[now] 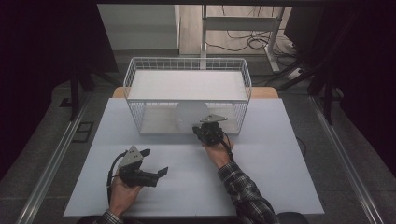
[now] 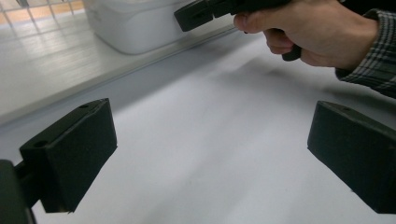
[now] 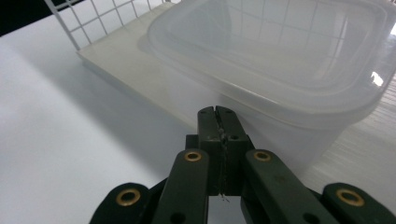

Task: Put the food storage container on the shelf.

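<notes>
A translucent plastic container with its lid on stands on the pale board at the open front of a white wire basket. My right gripper is shut with nothing between its jaws. In the right gripper view its tips sit just short of the container, and I cannot tell whether they touch its wall. My left gripper hovers low over the white table at front left, open wide and empty. The left gripper view has its two black pads far apart, with the container and the other hand beyond.
The white table stretches bare around both hands. The basket stands at the table's far middle, its wire wall rising at the left of the right gripper view. Dark floor, metal rails and cables lie past the table edges.
</notes>
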`<state>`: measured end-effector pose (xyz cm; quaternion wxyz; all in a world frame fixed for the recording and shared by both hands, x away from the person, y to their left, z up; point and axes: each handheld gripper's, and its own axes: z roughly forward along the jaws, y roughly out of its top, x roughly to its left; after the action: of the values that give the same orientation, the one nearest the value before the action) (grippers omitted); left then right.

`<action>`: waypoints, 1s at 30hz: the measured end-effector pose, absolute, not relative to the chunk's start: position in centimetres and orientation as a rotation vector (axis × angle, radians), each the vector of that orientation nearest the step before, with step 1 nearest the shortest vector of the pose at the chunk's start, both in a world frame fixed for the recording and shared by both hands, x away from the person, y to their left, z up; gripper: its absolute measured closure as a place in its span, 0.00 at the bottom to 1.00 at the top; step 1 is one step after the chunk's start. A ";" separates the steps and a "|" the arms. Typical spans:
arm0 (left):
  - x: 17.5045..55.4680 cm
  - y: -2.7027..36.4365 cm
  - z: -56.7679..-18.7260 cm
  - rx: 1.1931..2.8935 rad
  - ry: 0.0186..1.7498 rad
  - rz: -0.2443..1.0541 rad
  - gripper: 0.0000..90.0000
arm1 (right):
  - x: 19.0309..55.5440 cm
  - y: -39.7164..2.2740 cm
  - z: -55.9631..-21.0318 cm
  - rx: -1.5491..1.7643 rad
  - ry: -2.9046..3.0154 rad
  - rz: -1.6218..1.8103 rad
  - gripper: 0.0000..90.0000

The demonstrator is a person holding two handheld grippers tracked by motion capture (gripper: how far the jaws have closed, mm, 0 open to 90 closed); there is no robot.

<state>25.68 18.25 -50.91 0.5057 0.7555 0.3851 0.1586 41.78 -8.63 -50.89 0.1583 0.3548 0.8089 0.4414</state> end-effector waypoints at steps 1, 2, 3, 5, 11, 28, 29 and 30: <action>25.6 18.5 -51.0 1.820 0.937 0.381 0.01 | 42.0 -8.4 -51.0 1.021 2.317 1.258 0.99; 25.6 18.6 -51.0 1.818 0.943 0.380 0.01 | 42.0 -8.4 -51.0 1.021 2.317 1.258 0.99; 25.6 18.8 -51.1 1.816 0.954 0.381 0.01 | 42.1 -8.3 -51.0 1.018 2.315 1.254 0.99; 25.6 19.0 -51.2 1.816 0.963 0.380 0.01 | 42.3 -8.0 -51.1 1.018 2.310 1.247 0.99; 25.6 19.0 -51.4 1.834 0.963 0.381 0.01 | 43.2 -7.7 -51.2 1.036 2.298 1.234 0.99; 25.7 18.6 -51.8 1.871 0.957 0.392 0.02 | 42.8 -7.8 -50.7 1.051 2.324 1.240 0.72; 25.7 18.6 -51.8 1.874 0.957 0.394 0.02 | 42.6 -7.9 -50.6 1.049 2.325 1.246 0.68; 25.7 18.6 -51.8 1.876 0.956 0.395 0.02 | 42.4 -8.0 -50.5 1.051 2.329 1.253 0.64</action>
<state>25.68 18.57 -51.76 0.4793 0.7685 0.3917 0.1618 42.44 -7.98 -50.46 0.1475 0.3652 0.8095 0.4354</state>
